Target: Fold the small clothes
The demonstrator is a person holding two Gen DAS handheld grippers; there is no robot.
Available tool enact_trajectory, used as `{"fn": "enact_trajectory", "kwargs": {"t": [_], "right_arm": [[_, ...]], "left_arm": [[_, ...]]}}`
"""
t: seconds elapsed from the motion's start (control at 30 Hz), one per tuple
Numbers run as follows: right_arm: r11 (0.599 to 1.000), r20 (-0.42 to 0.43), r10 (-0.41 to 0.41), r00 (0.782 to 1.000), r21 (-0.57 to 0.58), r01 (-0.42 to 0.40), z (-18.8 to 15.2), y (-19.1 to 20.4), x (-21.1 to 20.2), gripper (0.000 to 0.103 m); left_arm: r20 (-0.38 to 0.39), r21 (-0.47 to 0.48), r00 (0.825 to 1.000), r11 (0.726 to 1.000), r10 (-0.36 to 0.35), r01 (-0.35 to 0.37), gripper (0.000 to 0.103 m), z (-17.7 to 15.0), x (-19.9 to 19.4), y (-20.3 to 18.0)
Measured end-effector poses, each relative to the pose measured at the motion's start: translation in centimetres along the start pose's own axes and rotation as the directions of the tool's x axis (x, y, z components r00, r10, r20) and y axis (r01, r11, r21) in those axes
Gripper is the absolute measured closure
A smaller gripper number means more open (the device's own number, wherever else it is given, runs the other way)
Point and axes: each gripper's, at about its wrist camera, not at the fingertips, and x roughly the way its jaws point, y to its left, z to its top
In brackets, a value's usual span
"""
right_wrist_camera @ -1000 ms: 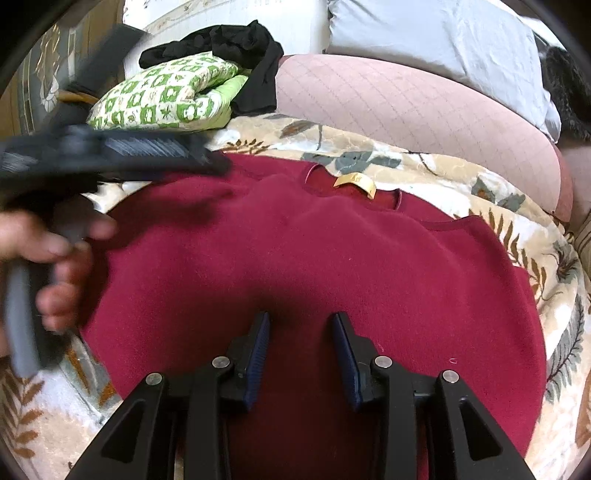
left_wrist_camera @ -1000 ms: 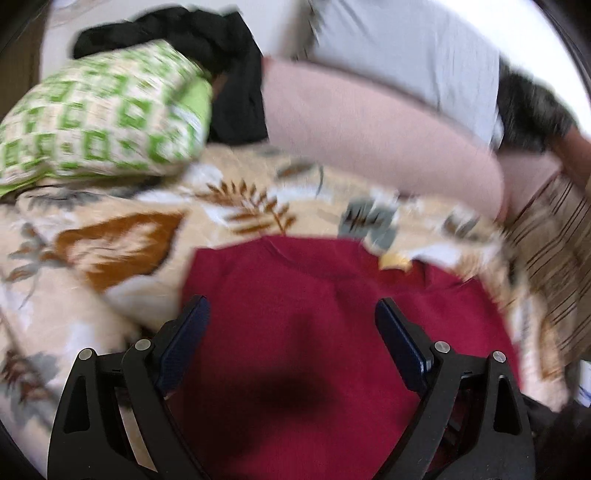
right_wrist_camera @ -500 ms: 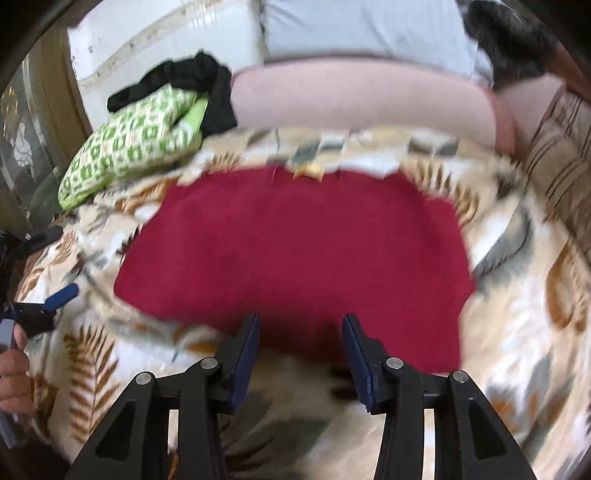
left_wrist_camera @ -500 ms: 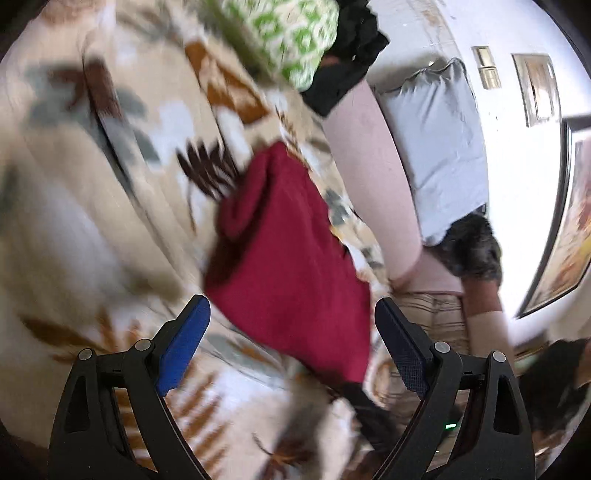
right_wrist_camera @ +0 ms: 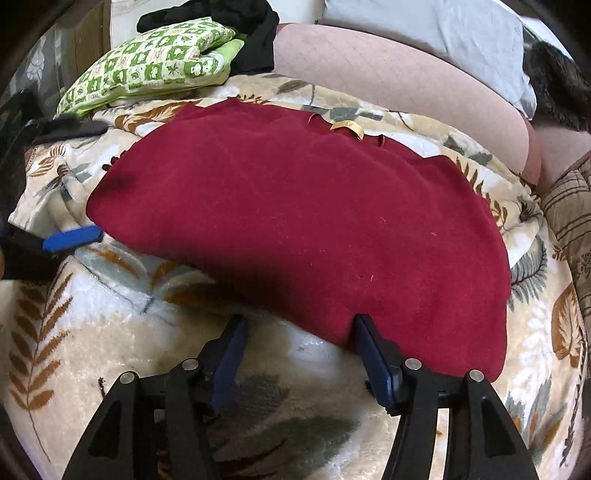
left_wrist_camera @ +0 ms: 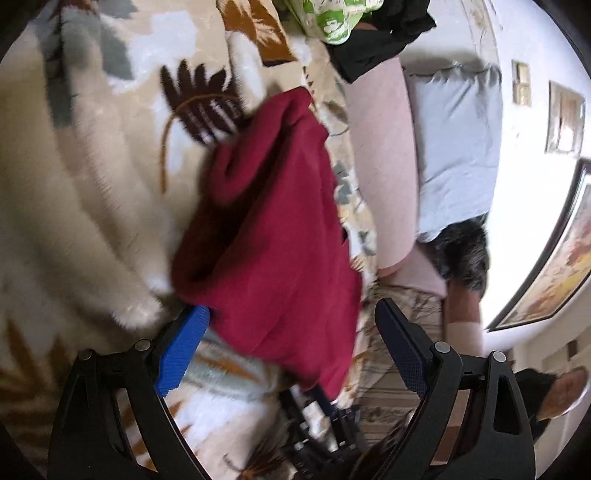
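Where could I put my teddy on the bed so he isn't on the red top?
The leafy blanket is bare in front of the red garment, around the right gripper, and along its right edge. The far side is crowded: green pillow, black clothes and pink bolster.

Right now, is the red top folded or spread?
Spread. In the right wrist view the red top lies flat in one layer on the blanket, neck label exposed; only its left edge looks bunched.

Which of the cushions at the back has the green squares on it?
The green-checked cushion at the far left, with black clothing against it. The long pink bolster and grey pillow are plain.
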Motion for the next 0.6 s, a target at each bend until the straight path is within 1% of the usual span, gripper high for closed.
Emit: {"fn": "enact_trajectory", "kwargs": {"t": [0.07,0.1,0.17,0.23,0.33,0.4,0.43,0.47,0.5,0.53,0.57,0.6], "right_arm": [[1.000,-0.001,-0.001,1.000,-0.005,0.001,0.1,0.0,0.0,0.044],[1.000,-0.002,-0.001,1.000,-0.005,0.001,0.1,0.0,0.0,0.044],[1.000,-0.004,0.001,1.000,-0.003,-0.001,0.2,0.0,0.1,0.043],[1.000,-0.007,0.001,1.000,-0.002,-0.001,0.2,0.0,0.1,0.043],[1.000,-0.011,-0.006,1.000,-0.009,0.006,0.3,0.2,0.1,0.042],[1.000,-0.011,-0.009,1.000,-0.013,0.009,0.4,0.2,0.2,0.041],[1.000,-0.010,-0.008,1.000,-0.013,0.008,0.3,0.1,0.2,0.041],[1.000,-0.009,-0.006,1.000,-0.013,0.006,0.3,0.1,0.1,0.041],[1.000,-0.010,-0.006,1.000,-0.014,0.006,0.3,0.2,0.2,0.041],[1.000,-0.010,-0.006,1.000,-0.016,0.006,0.3,0.2,0.2,0.041],[1.000,-0.010,-0.007,1.000,-0.017,0.007,0.3,0.2,0.2,0.041],[1.000,-0.010,-0.009,1.000,-0.016,0.009,0.4,0.2,0.2,0.041]], "left_arm": [[0.002,-0.016,1.000,0.999,-0.031,0.031,0.012,0.4,0.0,0.1],[0.018,-0.018,0.999,0.999,-0.031,0.031,0.012,0.6,-0.3,0.1],[0.084,-0.039,0.996,0.999,-0.023,0.026,0.012,1.0,-1.4,0.5],[0.094,-0.082,0.995,0.996,-0.019,0.027,0.012,1.2,-1.8,1.2],[0.085,-0.059,0.996,0.998,0.036,-0.031,0.013,1.3,-1.4,0.7],[0.145,-0.028,0.985,0.996,0.090,-0.086,0.013,1.5,-2.1,0.3],[0.144,-0.033,0.984,0.995,0.102,-0.098,0.012,1.6,-2.0,0.6],[0.114,-0.045,0.989,0.995,0.098,-0.093,0.013,1.7,-1.5,0.8],[0.073,-0.037,0.992,0.995,0.098,-0.096,0.012,1.8,-0.9,0.8],[0.054,-0.022,0.993,0.995,0.102,-0.101,0.012,1.6,-0.5,0.5],[0.031,-0.017,0.996,0.996,0.086,-0.085,0.012,1.4,-0.2,0.4],[0.002,-0.037,0.999,0.999,0.035,-0.035,0.012,1.1,0.3,0.6]]}}
